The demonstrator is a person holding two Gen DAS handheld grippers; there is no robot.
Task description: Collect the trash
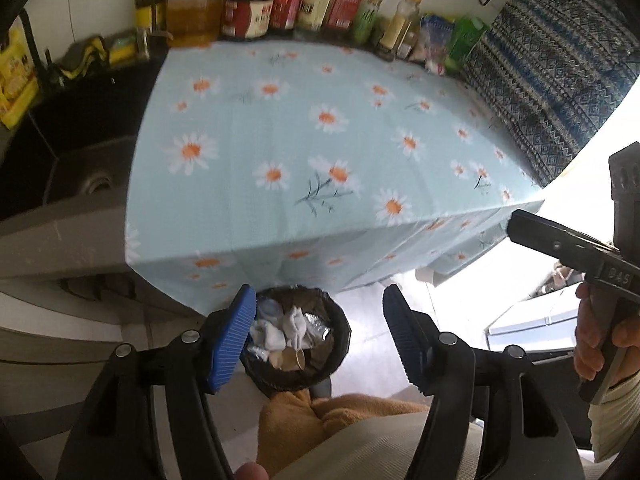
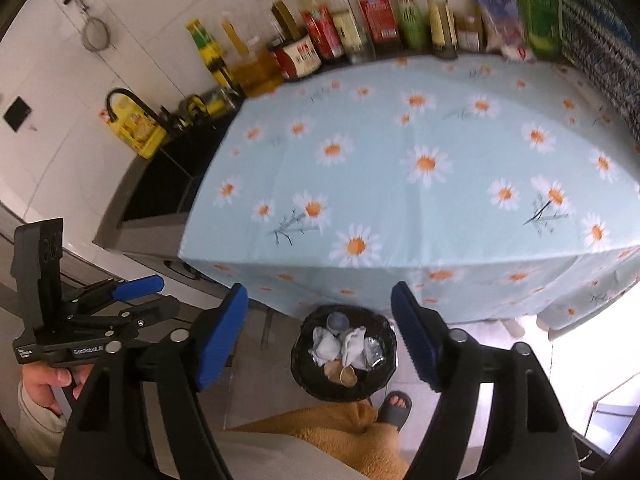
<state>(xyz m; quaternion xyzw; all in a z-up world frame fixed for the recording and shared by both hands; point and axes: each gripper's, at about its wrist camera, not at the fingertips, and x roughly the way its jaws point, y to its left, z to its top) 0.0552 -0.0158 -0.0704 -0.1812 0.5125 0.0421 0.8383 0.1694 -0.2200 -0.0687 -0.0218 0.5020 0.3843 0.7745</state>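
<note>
The trash bin (image 2: 344,354) on the floor in front of the daisy tablecloth (image 2: 420,168) already holds crumpled tissues (image 2: 326,342), wrappers and cups, and no litter shows on the cloth; the drop-off step looks finished; next, judging from this, comes a scan for leftover scraps. The left gripper (image 1: 318,334) and right gripper (image 2: 318,330) both hang above the bin, jaws well apart, gripping and touching nothing.

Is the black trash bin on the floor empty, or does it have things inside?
Not empty: the trash bin holds crumpled white tissues, clear wrapping and some brownish pieces.
</note>
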